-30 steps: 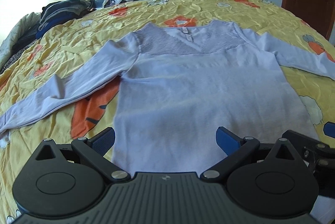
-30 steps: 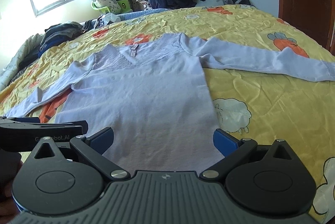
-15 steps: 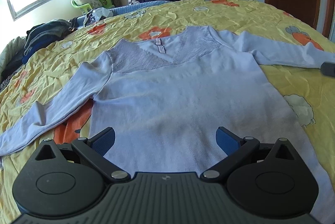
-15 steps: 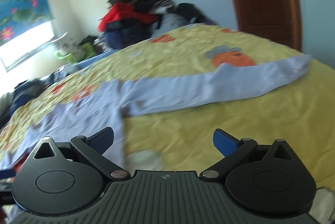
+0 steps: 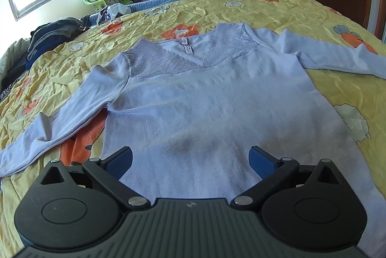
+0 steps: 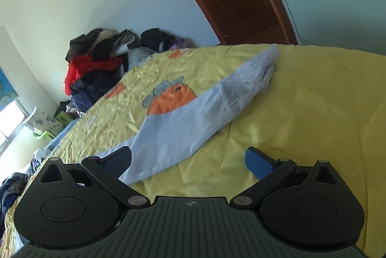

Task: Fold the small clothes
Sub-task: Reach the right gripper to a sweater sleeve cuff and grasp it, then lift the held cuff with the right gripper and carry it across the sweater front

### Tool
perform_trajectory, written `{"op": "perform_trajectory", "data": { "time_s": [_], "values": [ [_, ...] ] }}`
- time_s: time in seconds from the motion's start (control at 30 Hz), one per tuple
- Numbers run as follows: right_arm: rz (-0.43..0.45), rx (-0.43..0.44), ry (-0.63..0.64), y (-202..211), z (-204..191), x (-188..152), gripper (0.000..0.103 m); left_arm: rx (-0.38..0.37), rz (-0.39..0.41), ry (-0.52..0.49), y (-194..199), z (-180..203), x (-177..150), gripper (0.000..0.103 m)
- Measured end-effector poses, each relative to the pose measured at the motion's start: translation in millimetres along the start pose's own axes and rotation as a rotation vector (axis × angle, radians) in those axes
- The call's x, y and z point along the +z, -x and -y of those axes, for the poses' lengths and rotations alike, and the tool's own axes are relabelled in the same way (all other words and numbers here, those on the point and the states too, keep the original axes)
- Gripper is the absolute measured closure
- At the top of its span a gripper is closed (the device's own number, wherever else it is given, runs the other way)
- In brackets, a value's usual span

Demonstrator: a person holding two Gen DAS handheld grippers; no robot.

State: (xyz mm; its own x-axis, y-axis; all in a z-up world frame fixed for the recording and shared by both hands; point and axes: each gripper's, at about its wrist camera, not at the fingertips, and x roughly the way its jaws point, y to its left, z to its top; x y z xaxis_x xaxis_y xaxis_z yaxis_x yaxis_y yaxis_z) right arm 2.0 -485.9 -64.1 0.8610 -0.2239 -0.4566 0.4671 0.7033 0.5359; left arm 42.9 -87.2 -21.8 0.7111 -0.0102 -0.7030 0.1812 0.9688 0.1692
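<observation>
My left gripper (image 5: 190, 158) hovers, jaws apart, over one pale lilac long-sleeved knit top (image 5: 205, 111); right gripper (image 6: 188, 159) tilted, jaws apart, above its sleeve (image 6: 193, 118).

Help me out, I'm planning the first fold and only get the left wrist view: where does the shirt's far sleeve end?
Observer: The sleeve lies stretched across the yellow bedspread, and its cuff stops short of the bed's far edge.
Operator: Is the right gripper near it?
Observer: Yes. The right gripper hangs over the sleeve's near stretch, jaws wide open, holding nothing.
Operator: Does the sleeve lie flat?
Observer: Mostly. It crosses a printed carrot, and the cuff end is a bit bunched.
Operator: And my side?
Observer: The left gripper is open over the shirt near its bottom edge.
</observation>
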Motion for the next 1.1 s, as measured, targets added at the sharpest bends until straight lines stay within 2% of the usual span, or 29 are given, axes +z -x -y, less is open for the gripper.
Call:
{"op": "perform_trajectory", "data": {
  "time_s": [0.27, 0.37, 0.47, 0.57, 0.63, 0.67, 0.7, 0.77, 0.83, 0.97, 1.1],
  "values": [
    [0.081, 0.009, -0.091, -35.6, 15.3, 20.0, 0.002, 0.004, -0.008, -0.010, -3.1, 0.8, -1.2, 0.000],
    [0.103, -0.010, -0.133, -46.5, 18.0, 27.0, 0.009, 0.005, -0.010, -0.003, -4.2, -0.6, -0.4, 0.000],
    [0.110, -0.038, -0.159, -54.5, 20.0, 32.5, 0.019, 0.005, -0.010, -0.004, -5.3, -1.1, 0.1, 0.000],
    [0.118, -0.059, -0.188, -62.2, 23.8, 35.9, 0.036, 0.005, -0.009, -0.008, -6.8, -2.1, 1.2, 0.000],
    [0.119, -0.080, -0.211, -65.1, 28.3, 37.6, 0.059, 0.005, -0.006, -0.008, -7.4, -3.3, 2.6, 0.000],
    [0.120, -0.085, -0.224, -64.3, 31.7, 38.9, 0.066, 0.005, -0.006, -0.007, -7.8, -3.8, 3.6, 0.000],
    [0.119, -0.095, -0.236, -64.3, 34.8, 40.0, 0.080, 0.005, -0.006, -0.005, -8.2, -4.4, 4.4, 0.000],
    [0.107, -0.113, -0.263, -66.5, 38.9, 39.8, 0.089, 0.005, -0.005, -0.002, -9.5, -5.6, 6.0, 0.000],
    [0.105, -0.096, -0.280, -69.4, 42.4, 39.4, 0.093, 0.008, -0.004, -0.003, -10.7, -6.3, 7.7, 0.000],
    [0.106, -0.071, -0.252, -68.6, 35.8, 37.7, 0.095, 0.011, -0.008, 0.004, -14.4, -7.6, 10.8, 0.000],
    [0.085, -0.004, -0.215, -66.6, 19.5, 35.1, 0.095, 0.018, -0.010, 0.008, -16.8, -8.5, 11.4, 0.000]
  ]
}}
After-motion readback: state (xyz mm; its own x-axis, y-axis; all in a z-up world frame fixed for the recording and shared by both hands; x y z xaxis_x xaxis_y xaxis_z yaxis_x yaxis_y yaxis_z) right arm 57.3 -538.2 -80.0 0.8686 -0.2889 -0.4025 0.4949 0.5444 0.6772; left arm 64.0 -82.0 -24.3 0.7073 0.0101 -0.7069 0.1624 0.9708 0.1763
